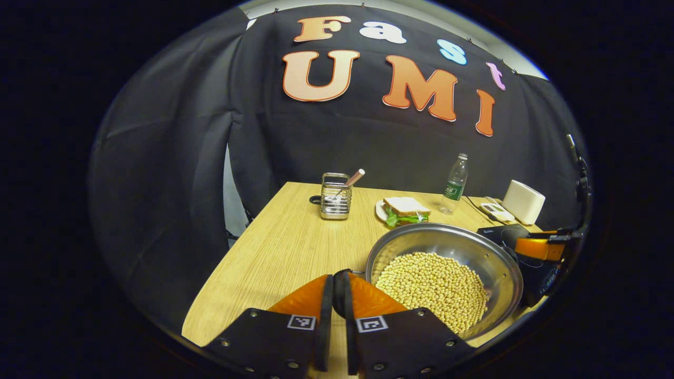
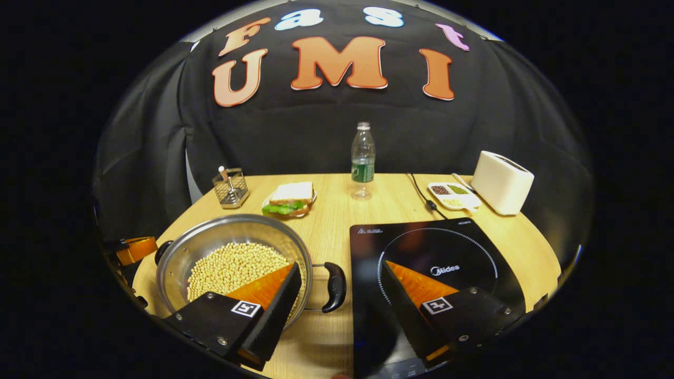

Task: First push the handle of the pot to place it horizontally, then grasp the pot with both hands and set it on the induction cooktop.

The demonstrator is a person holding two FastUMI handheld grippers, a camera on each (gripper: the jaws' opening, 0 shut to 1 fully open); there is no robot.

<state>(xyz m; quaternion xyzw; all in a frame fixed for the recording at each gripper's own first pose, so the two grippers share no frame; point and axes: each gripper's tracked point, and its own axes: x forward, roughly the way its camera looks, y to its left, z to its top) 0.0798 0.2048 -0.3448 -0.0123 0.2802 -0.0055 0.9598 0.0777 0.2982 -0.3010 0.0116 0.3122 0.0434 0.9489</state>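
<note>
Now steel pot (image 2: 231,252) holds pale beans (image 2: 231,268), black handle (image 2: 335,286) horizontal.

Left gripper (image 1: 338,295): fingers drawn together, a narrow gap remaining, held low and level. Right gripper (image 2: 339,279): fingers spread wide apart, nothing gripped.

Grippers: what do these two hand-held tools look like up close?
The left gripper and the right gripper are built alike. Each has two wedge-shaped fingers that taper to a point. Every finger is fixed to a flat plate by small round screws, and each plate carries a square black-and-white marker, like a coarse barcode.
</note>
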